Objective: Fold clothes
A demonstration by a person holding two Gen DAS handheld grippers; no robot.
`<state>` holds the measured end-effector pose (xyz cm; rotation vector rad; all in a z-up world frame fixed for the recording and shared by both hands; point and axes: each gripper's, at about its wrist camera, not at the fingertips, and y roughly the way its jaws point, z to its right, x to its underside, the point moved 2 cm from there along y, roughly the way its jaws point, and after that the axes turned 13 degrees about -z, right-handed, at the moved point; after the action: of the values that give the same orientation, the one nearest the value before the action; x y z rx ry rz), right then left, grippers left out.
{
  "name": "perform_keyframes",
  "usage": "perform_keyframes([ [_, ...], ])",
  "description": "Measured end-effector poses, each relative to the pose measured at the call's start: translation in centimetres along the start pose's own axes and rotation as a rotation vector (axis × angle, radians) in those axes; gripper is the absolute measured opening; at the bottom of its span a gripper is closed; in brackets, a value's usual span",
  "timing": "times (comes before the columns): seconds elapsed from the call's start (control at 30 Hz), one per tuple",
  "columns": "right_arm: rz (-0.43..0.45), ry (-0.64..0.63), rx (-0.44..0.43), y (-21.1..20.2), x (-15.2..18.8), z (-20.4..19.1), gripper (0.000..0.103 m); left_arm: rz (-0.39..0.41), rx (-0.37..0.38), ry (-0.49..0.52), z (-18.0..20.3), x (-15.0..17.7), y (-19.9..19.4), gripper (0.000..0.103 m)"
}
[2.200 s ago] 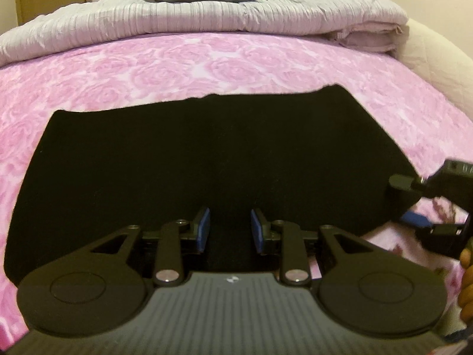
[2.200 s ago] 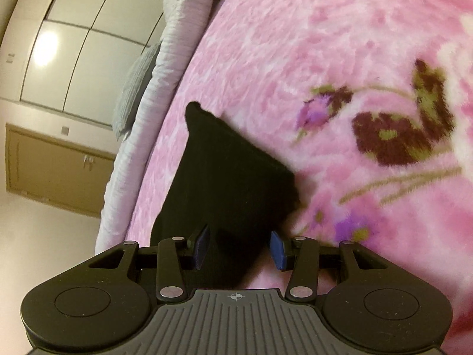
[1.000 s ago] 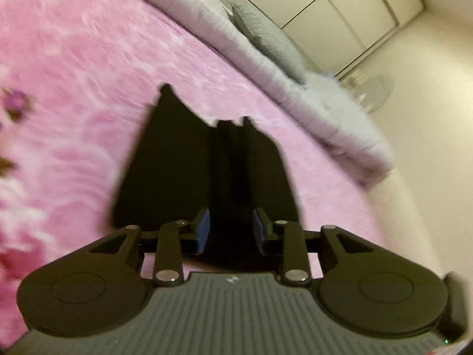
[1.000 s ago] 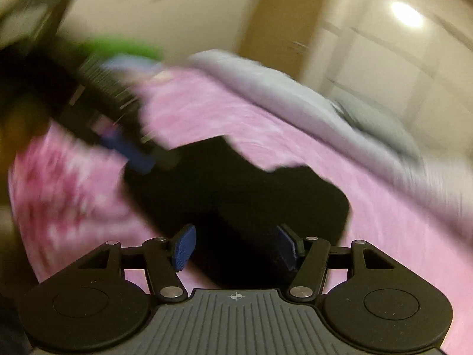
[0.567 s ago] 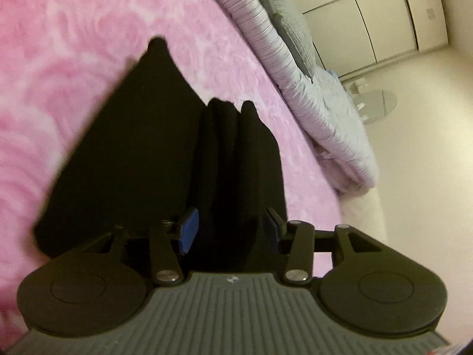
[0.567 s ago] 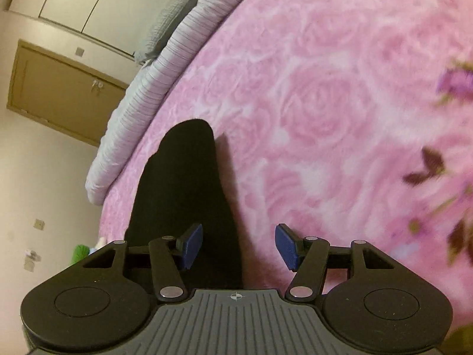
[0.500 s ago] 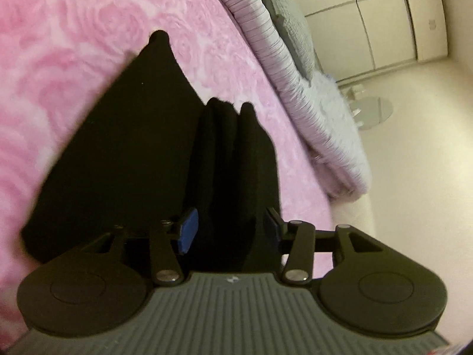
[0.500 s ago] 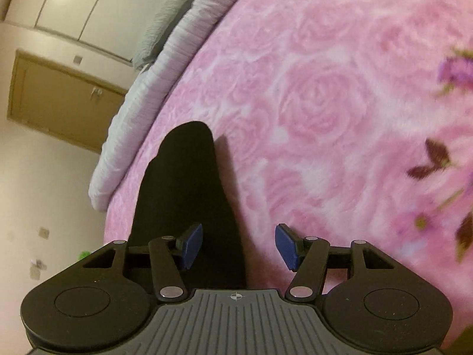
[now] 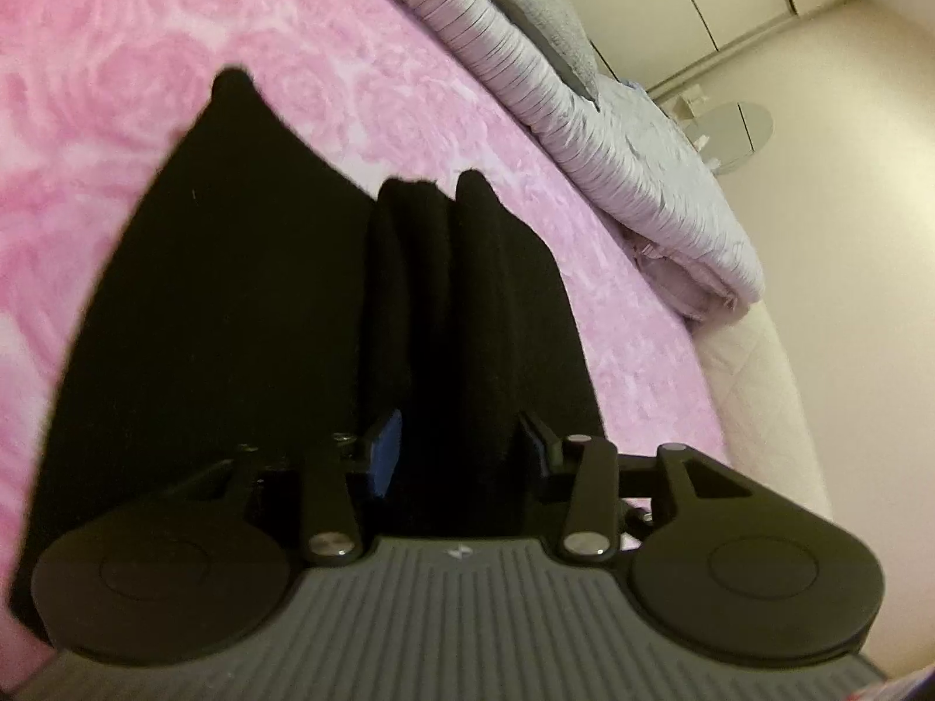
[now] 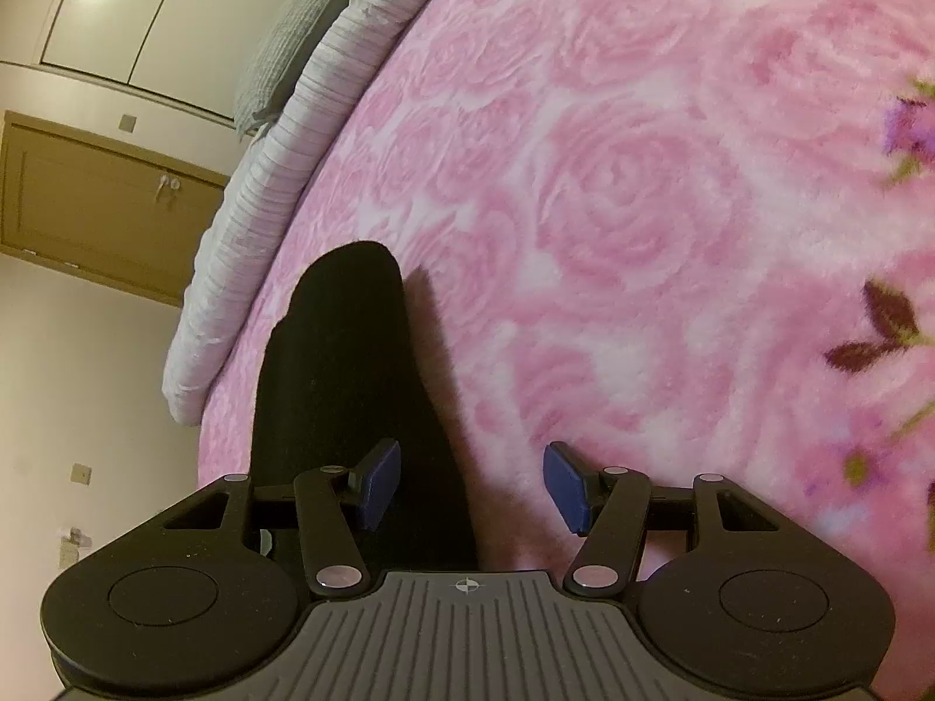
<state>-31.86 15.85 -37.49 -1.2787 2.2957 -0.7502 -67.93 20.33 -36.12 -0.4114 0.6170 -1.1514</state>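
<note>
A black garment (image 9: 234, 304) lies on the pink rose blanket (image 9: 117, 70). In the left wrist view several raised folds of it (image 9: 461, 292) run away from me down its middle. My left gripper (image 9: 461, 450) sits low over it with a fold between the jaws, which are closing; I see no pad pressing on the cloth. In the right wrist view a narrow end of the black garment (image 10: 350, 362) reaches under the left fingertip (image 10: 380, 479). My right gripper (image 10: 473, 485) stands open, half over the cloth and half over the pink blanket (image 10: 643, 204), holding nothing.
A rolled lilac quilt (image 9: 613, 134) with a grey pillow (image 9: 543, 11) lies along the far side of the bed. The cream bed edge (image 9: 759, 385) drops off at the right. A wooden cabinet (image 10: 105, 204) and white wardrobe doors (image 10: 146, 11) stand beyond.
The left gripper came lower and closer over the folds; its jaws widened, then narrowed slightly. The right view rolled sharply from a blur, then settled at the garment's end, jaws unchanged.
</note>
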Motion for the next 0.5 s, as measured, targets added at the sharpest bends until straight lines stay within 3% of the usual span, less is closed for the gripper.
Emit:
perform_keyframes([
  [0.07,-0.004,-0.012,0.004,0.3,-0.1,-0.1,0.059,0.0,0.036,-0.024,-0.1,0.0,0.3,0.032],
  [0.1,-0.006,-0.017,0.004,0.5,-0.1,-0.2,0.059,0.001,0.052,-0.026,-0.1,0.1,0.3,0.021],
  [0.13,-0.007,-0.022,0.004,0.6,-0.1,-0.2,0.059,0.007,0.064,-0.018,0.0,0.2,0.3,0.017],
  [0.23,-0.025,-0.026,-0.055,0.9,0.2,-0.8,0.029,0.074,0.026,0.075,1.5,0.4,-1.0,0.013],
  [0.37,-0.028,-0.143,-0.083,1.0,1.2,-3.3,0.029,0.205,-0.014,0.221,4.0,1.2,-6.0,0.007],
  [0.5,-0.061,-0.373,-0.053,1.7,3.3,-7.4,0.029,0.265,-0.052,0.214,2.1,1.7,-10.0,0.007],
])
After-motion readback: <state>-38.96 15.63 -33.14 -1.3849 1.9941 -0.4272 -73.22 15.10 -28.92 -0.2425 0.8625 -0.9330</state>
